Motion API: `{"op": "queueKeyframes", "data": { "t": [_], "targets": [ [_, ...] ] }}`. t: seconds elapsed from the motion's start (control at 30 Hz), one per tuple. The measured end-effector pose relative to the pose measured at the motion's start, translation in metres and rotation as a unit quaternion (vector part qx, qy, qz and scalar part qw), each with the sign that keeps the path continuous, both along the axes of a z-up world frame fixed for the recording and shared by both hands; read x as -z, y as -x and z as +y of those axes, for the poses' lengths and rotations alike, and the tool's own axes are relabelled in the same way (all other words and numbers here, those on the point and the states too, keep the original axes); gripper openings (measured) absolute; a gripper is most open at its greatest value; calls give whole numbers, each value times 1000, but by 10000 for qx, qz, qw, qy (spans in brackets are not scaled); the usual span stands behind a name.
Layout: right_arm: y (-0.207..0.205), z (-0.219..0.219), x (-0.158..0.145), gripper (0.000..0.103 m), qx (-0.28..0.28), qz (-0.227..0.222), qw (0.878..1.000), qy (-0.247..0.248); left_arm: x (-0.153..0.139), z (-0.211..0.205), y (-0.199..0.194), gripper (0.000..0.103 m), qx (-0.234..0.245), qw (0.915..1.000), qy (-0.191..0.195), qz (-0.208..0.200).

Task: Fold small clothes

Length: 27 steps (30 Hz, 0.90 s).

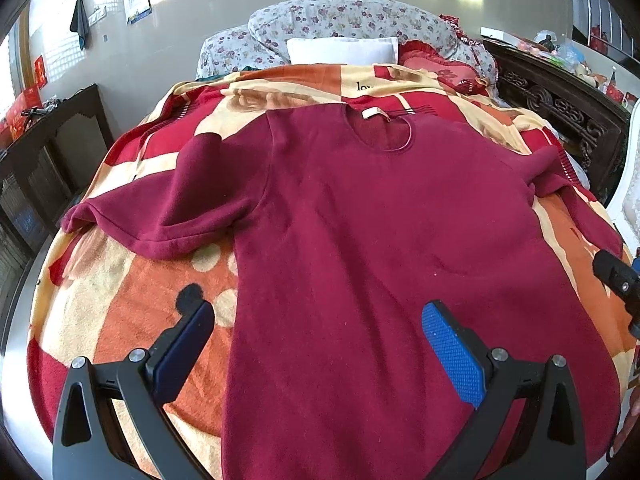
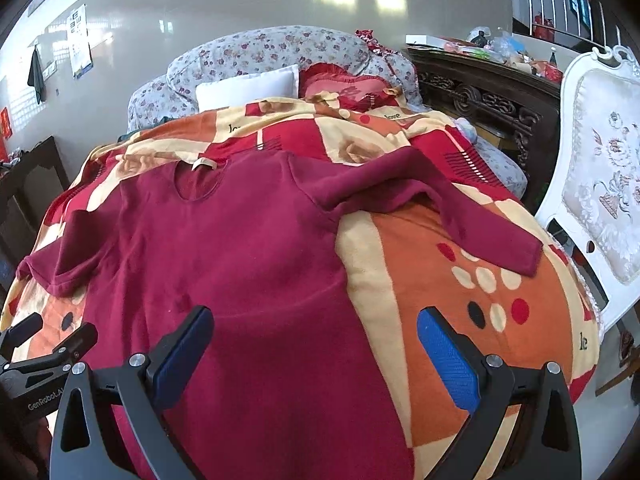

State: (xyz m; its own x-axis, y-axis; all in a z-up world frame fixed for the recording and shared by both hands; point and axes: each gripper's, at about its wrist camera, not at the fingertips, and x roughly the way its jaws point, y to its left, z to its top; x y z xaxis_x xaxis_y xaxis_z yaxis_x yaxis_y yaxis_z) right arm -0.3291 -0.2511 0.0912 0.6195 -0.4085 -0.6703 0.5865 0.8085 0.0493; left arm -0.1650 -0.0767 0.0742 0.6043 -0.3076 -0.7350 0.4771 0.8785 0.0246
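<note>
A dark red long-sleeved shirt (image 1: 360,220) lies flat, front up, on a patterned blanket (image 1: 120,300), collar away from me. It also shows in the right wrist view (image 2: 224,248). Its left sleeve (image 1: 160,208) is bent back on itself; its right sleeve (image 2: 460,204) stretches out to the right. My left gripper (image 1: 318,324) is open and empty above the shirt's lower left edge. My right gripper (image 2: 314,332) is open and empty above the shirt's lower right edge. Each gripper shows at the other view's edge.
The blanket (image 2: 440,280) covers a bed with a white pillow (image 1: 342,50), a red cushion (image 2: 344,88) and a floral quilt (image 1: 340,16) at the head. Dark carved furniture (image 2: 480,100) and a white chair (image 2: 600,184) stand on the right, a dark cabinet (image 1: 52,152) on the left.
</note>
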Motion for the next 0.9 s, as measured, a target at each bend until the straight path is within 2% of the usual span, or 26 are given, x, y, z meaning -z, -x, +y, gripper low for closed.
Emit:
{"op": "queueKeyframes", "data": {
  "t": [0.63, 0.9],
  "targets": [
    [-33, 3, 15, 103, -149, 135, 9996, -194, 9, -7, -11, 103, -49, 9999, -54, 101],
    [-51, 12, 16, 103, -345, 186, 9992, -90, 10, -5, -17, 103, -90, 9999, -69, 98]
  ]
}}
